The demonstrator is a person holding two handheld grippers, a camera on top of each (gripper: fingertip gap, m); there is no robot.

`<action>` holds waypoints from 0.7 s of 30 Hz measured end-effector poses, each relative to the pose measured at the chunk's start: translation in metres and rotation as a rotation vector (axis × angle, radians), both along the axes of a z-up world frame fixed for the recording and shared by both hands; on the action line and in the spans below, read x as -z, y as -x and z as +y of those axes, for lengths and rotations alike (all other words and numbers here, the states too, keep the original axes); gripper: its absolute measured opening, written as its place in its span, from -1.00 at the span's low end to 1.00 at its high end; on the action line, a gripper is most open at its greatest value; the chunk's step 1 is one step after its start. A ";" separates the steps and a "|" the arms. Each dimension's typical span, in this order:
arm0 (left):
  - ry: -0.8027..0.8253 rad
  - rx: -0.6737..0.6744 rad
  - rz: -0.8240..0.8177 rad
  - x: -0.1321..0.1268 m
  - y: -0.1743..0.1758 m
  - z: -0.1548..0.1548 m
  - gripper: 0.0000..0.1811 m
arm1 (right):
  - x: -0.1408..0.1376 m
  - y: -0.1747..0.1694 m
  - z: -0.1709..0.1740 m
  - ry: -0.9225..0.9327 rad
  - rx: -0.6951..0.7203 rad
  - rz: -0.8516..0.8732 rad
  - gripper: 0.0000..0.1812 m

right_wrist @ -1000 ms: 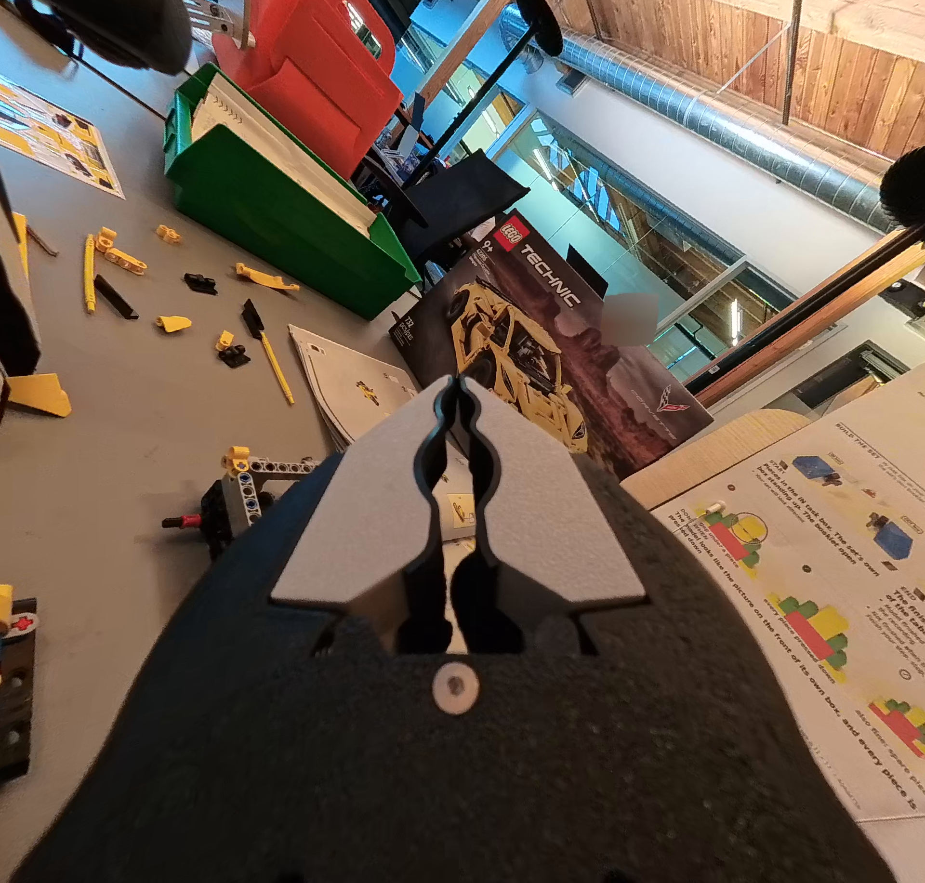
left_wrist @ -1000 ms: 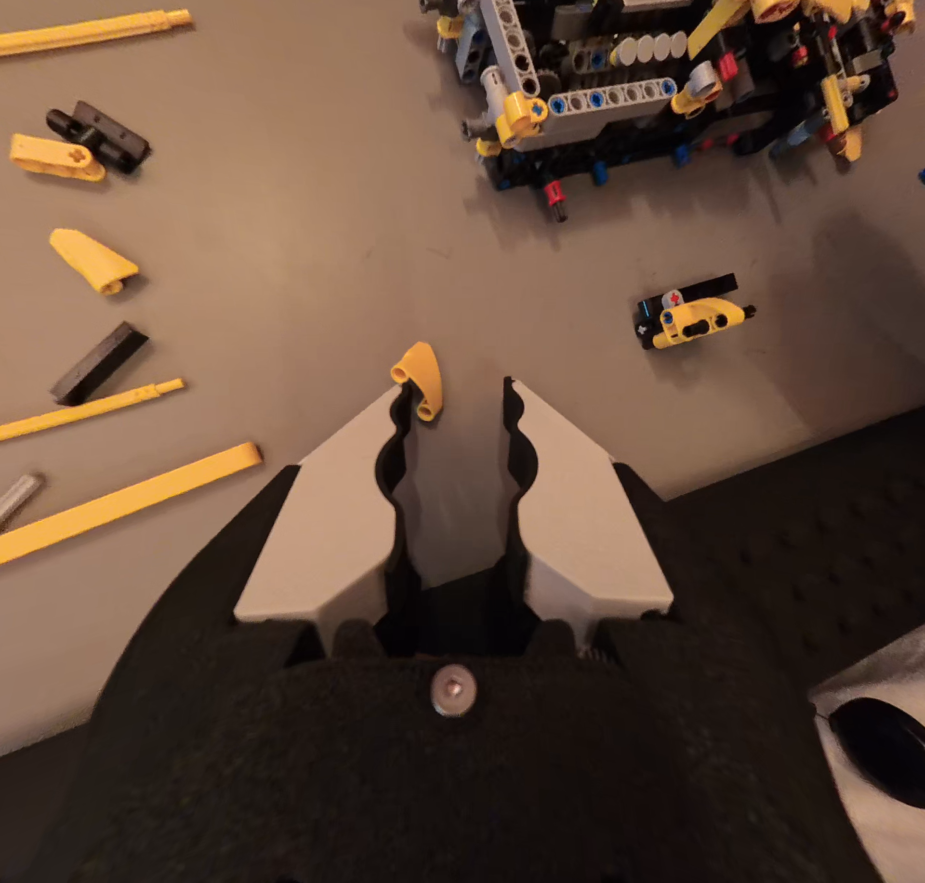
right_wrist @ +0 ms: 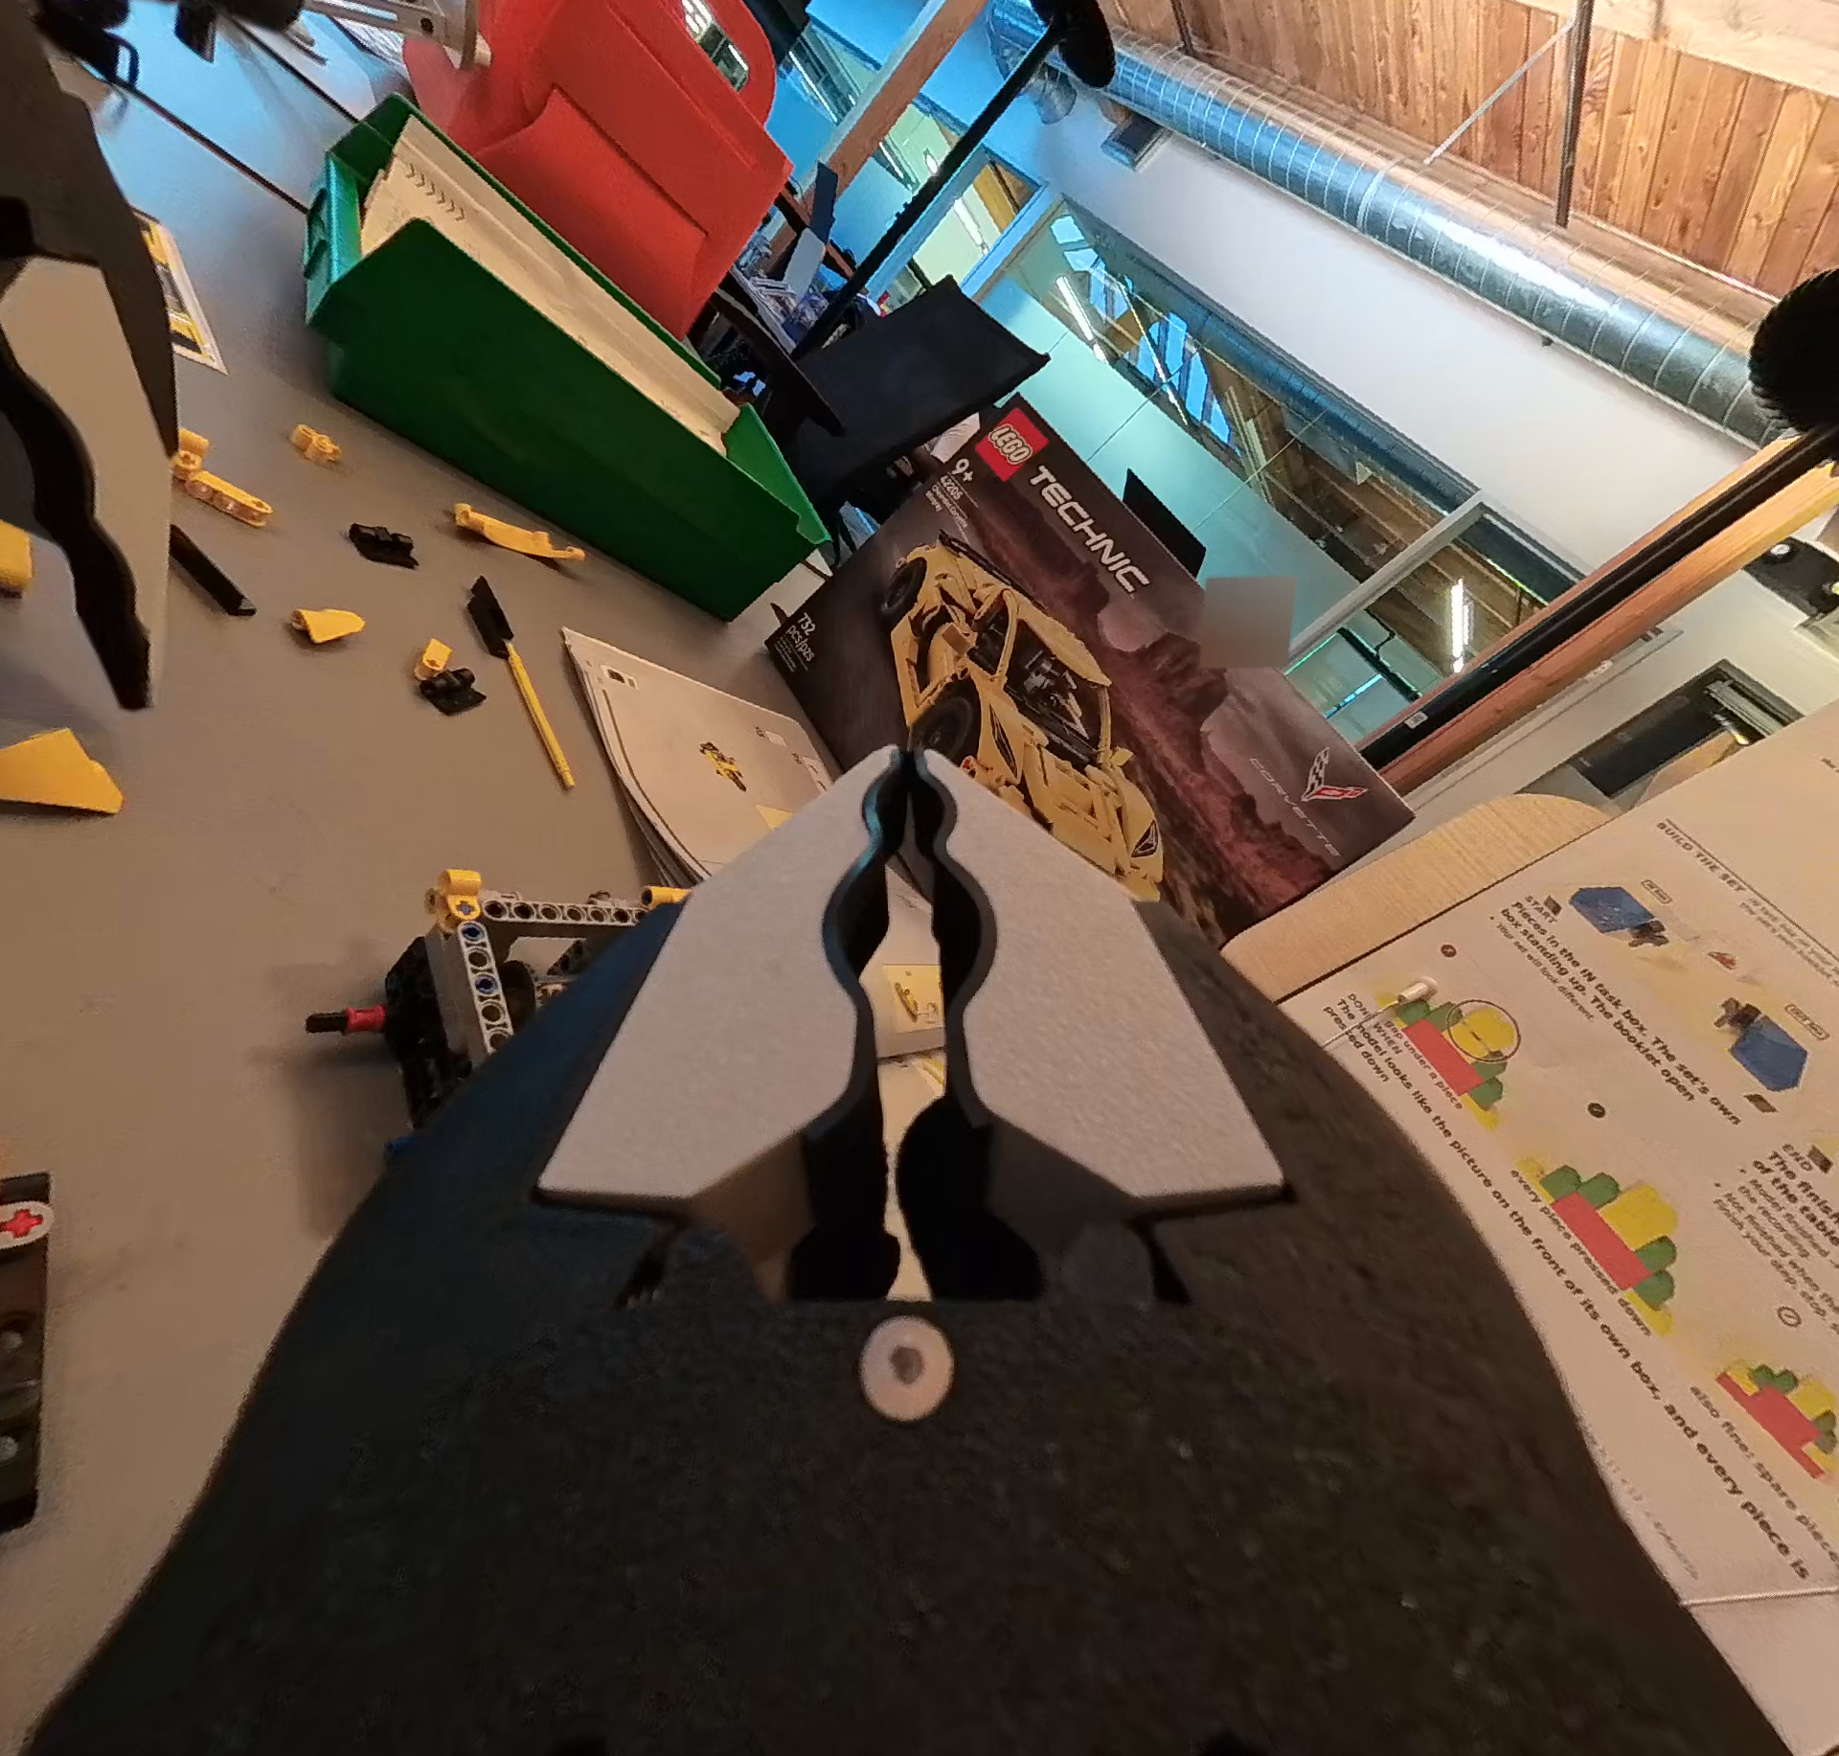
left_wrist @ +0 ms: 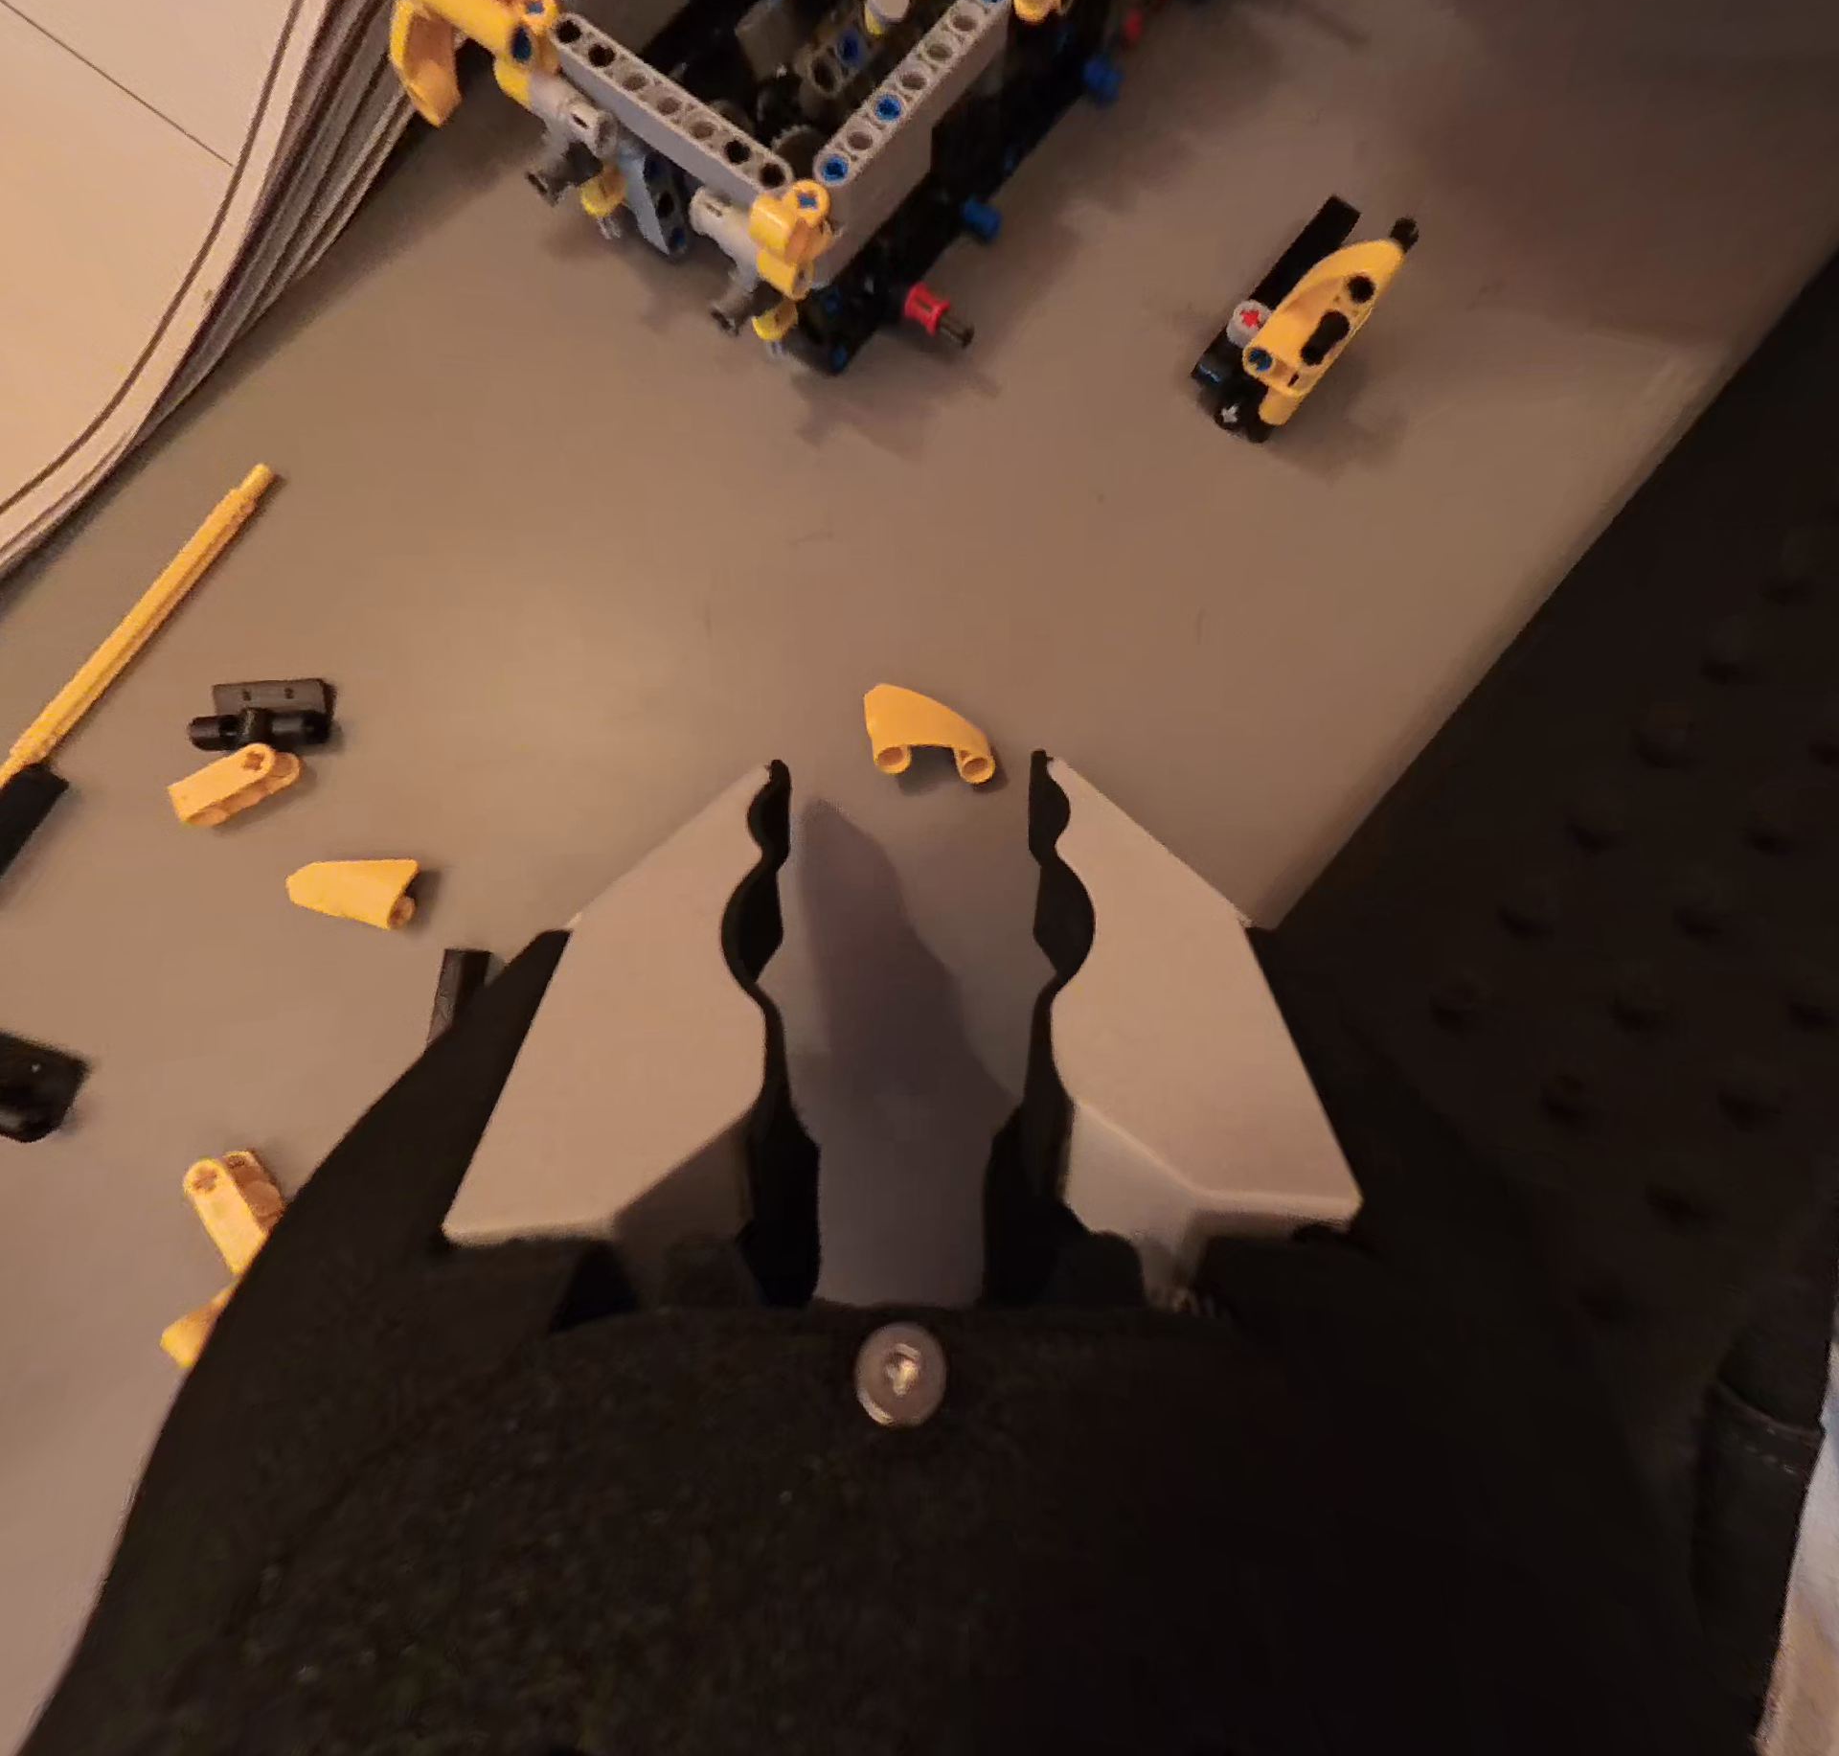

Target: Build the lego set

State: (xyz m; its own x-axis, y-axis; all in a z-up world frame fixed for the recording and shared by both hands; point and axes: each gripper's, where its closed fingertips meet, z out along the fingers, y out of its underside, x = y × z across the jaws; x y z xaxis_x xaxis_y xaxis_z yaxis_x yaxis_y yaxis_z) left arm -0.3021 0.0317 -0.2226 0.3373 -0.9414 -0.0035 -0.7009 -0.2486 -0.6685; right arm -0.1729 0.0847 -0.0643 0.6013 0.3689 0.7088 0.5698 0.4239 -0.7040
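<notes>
Grey tabletop (left_wrist: 597, 534) runs under both your tools, strewn with loose yellow and black parts so each lies singly and can be picked without disturbing a neighbour. Your left gripper (left_wrist: 904, 768) hangs low with its fingers spread wide and empty, and the small curved yellow panel (left_wrist: 925, 731) lies on the table just beyond the tips, roughly centred on the gap, which looks like a line-up for a pinch. The half-built chassis (left_wrist: 796, 116) sits farther ahead, well apart from it, beside a stack of instruction booklets (left_wrist: 119, 165); a small black-and-yellow subassembly (left_wrist: 1299, 325) waits off to the right. Your right gripper (right_wrist: 908, 763) is raised and tilted away, fingers pressed together on nothing, apparently parked clear, pointing toward the set's box (right_wrist: 1085, 673) propped near the green bin (right_wrist: 517, 394).
</notes>
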 end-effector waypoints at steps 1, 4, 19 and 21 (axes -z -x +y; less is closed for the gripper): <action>0.006 -0.006 -0.028 -0.003 0.002 0.002 -0.53 | 0.001 0.000 0.000 0.002 -0.001 -0.002 -1.00; -0.033 -0.012 -0.072 -0.009 0.010 0.012 -0.70 | 0.001 0.002 -0.001 0.002 -0.006 -0.006 -1.00; -0.069 0.119 0.018 0.007 -0.005 0.005 -0.72 | 0.005 0.001 0.002 0.017 -0.004 -0.004 -1.00; -0.059 0.107 0.023 0.007 -0.007 0.005 -0.76 | 0.006 0.002 0.001 0.019 -0.006 -0.007 -1.00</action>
State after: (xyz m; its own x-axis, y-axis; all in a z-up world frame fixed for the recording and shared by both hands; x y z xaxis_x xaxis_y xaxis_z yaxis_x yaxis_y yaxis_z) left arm -0.2956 0.0366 -0.2294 0.2344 -0.9699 -0.0663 -0.7366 -0.1326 -0.6632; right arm -0.1748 0.0862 -0.0699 0.5942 0.3857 0.7058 0.5722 0.4140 -0.7079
